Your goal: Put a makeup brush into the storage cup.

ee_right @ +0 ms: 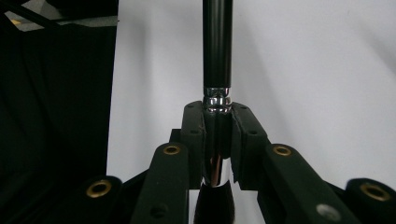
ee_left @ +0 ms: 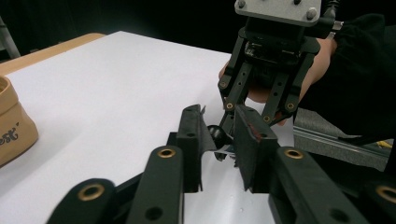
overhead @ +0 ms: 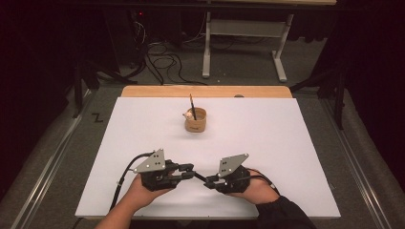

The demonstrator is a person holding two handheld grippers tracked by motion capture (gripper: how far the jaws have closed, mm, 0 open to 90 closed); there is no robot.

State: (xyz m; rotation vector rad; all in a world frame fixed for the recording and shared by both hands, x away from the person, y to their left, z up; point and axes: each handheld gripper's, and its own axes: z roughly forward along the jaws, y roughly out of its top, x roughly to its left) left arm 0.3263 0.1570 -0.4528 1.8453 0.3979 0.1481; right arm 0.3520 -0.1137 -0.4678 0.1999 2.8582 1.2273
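Right now the right tool [overhead: 210,182] holds a black pen [ee_right: 217,46] tight by its shiny silver ring, low over the white tabletop [overhead: 286,143] near the person, and the pen's far end pokes in between the jaws of the left tool [overhead: 190,171]. The left tool's jaws are narrow around that end, with a small gap on one side, so I cannot tell if they press on it. I think the pen is picked up, and what is left may be pulling it apart, or putting it in the brown cup [overhead: 196,120] far off, where another pen already stands.
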